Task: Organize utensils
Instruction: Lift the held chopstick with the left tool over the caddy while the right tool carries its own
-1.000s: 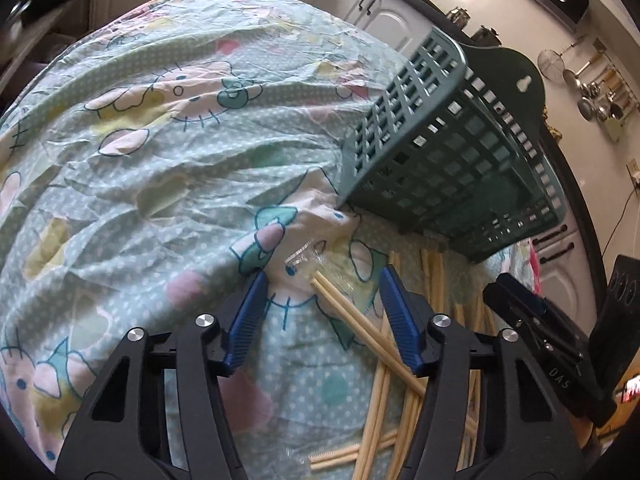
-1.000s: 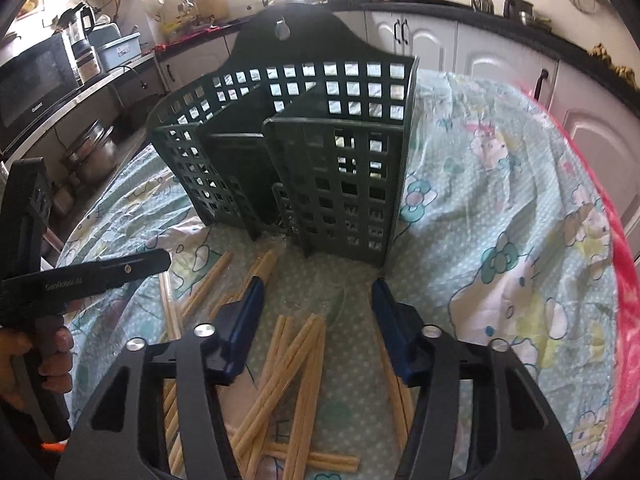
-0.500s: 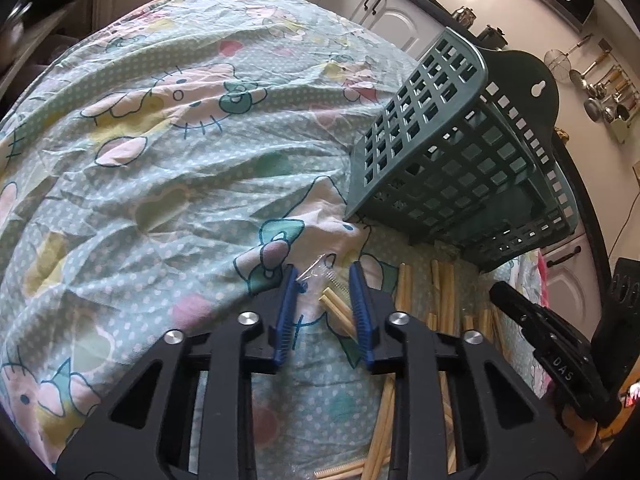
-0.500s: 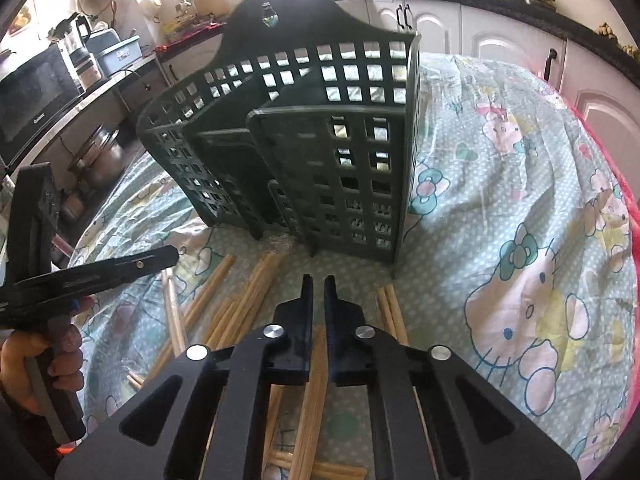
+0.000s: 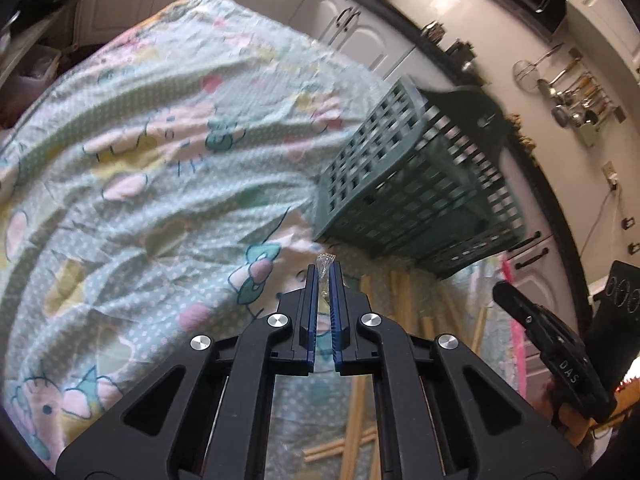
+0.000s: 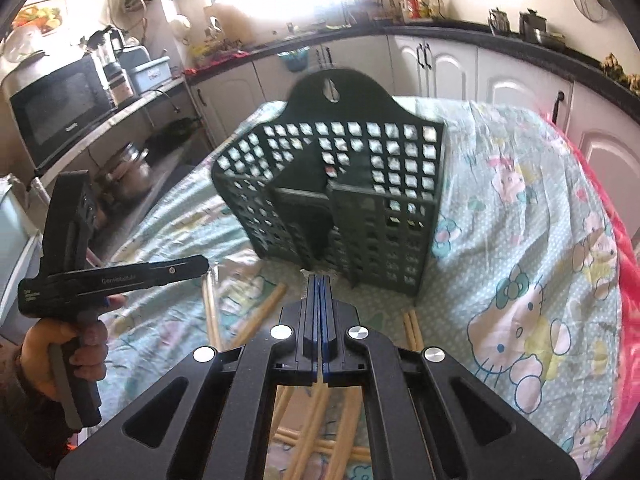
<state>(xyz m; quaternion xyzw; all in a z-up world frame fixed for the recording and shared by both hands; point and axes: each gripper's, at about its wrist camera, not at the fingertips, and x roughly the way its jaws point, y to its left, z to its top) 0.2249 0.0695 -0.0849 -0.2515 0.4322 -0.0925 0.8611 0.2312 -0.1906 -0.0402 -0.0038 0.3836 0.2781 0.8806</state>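
A dark green slotted utensil holder (image 5: 416,196) stands on the patterned cloth; it also shows in the right wrist view (image 6: 344,200), straight ahead. Several wooden chopsticks (image 5: 404,300) lie loose on the cloth in front of it, and in the right wrist view (image 6: 260,316) below my gripper. My left gripper (image 5: 325,276) is shut on a plastic-wrapped pair of chopsticks (image 5: 325,261), lifted above the cloth. My right gripper (image 6: 319,284) is shut, with a clear plastic wrapper edge (image 6: 308,271) at its tips and chopsticks below; what it holds is mostly hidden.
The table is covered by a Hello Kitty cloth (image 5: 160,184). The left gripper body and hand (image 6: 80,280) are at the left of the right view. Kitchen counters, a microwave (image 6: 56,112) and cabinets surround the table. A red cloth edge (image 6: 624,280) lies at right.
Both grippers closed from wide open. The left closed on the wrapped chopsticks and lifted them. Both grippers rose away from the cloth.
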